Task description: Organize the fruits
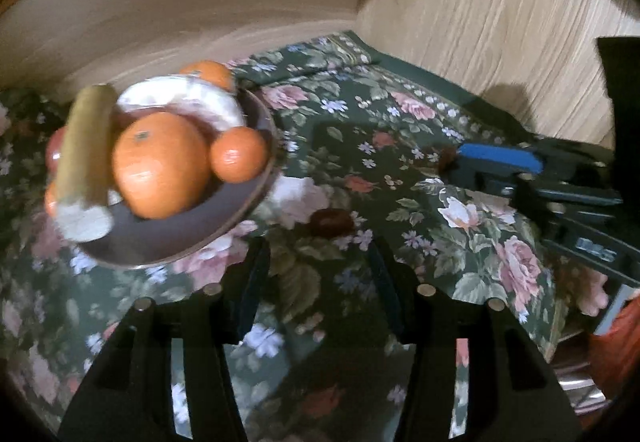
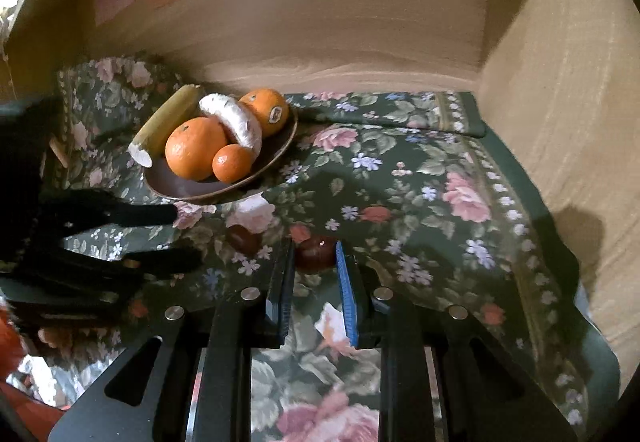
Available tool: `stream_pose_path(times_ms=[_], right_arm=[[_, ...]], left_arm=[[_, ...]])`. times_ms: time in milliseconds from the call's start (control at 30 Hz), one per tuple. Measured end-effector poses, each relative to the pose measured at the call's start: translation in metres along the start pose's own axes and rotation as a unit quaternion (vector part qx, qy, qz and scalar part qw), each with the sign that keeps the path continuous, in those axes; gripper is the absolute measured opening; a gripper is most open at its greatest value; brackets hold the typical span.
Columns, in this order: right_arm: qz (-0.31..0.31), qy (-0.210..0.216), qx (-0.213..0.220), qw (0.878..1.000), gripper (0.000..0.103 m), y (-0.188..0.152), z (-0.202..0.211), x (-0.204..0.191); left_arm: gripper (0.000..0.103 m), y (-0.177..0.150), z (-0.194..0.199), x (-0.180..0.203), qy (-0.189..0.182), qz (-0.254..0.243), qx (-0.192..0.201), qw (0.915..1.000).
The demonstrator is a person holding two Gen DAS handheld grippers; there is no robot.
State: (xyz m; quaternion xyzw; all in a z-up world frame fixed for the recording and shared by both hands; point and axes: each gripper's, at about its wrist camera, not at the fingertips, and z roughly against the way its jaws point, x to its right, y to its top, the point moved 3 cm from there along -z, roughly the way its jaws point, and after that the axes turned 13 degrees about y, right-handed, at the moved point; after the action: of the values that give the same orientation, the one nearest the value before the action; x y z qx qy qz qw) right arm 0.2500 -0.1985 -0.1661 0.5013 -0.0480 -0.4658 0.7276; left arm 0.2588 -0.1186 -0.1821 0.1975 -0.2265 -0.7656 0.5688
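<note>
- Clamped between the blue pads of the right gripper (image 2: 316, 254): one small dark red fruit (image 2: 316, 252), low over the floral cloth (image 2: 420, 178), in front of the bowl and well apart from it.
- Lying loose on the cloth just to its left: a second dark red fruit (image 2: 244, 238), between the two grippers.
- Right gripper angled down and forward, jaws drawn in narrow on the fruit.
- Left gripper (image 1: 316, 262) tilted steeply down above the loose fruit (image 1: 332, 222), jaws partly apart, nothing between the pads, nothing held.
- In the right wrist view, left gripper entering from the left edge, fingers pointing toward the loose fruit.
- Brown bowl (image 2: 276, 158) at the back left of the cloth, near the wooden wall.
- Counted in the bowl: three oranges, two large (image 2: 196, 152) (image 2: 266, 110) and one small (image 2: 232, 162).
- Also in it: one white curved piece (image 2: 240, 122) and one yellow-green banana-like piece (image 2: 168, 120) leaning over the rim.
- Dark red fruits: two, both outside the bowl.
</note>
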Motion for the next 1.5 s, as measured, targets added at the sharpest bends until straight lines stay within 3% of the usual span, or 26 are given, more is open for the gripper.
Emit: stream_pose_path(times_ms=[400,800,1100,1333,1500], right_arm=[[-0.005,0.013,0.017,1.000,0.019,-0.004,0.013,0.006],[0.001,0.021,0.023,1.000,0.019,0.004,0.011,0.002],[0.031,0.032,0.027,0.999,0.019,0.030,-0.001,-0.018],[0.066,0.044,0.030,0.996,0.019,0.061,-0.018,-0.039],[0.083,0.056,0.026,0.995,0.019,0.079,-0.034,-0.049]], left_arm=[[0.024,0.012,-0.028,0.019,0.022,-0.023,-0.008,0.9995],[0.024,0.018,0.014,-0.009,0.024,0.001,0.035,0.9991],[0.024,0.034,0.053,-0.067,0.062,0.037,0.078,0.9943],[0.024,0.043,0.060,-0.107,0.087,0.058,0.089,0.9905],[0.024,0.052,0.053,-0.116,0.092,0.056,0.090,0.9901]])
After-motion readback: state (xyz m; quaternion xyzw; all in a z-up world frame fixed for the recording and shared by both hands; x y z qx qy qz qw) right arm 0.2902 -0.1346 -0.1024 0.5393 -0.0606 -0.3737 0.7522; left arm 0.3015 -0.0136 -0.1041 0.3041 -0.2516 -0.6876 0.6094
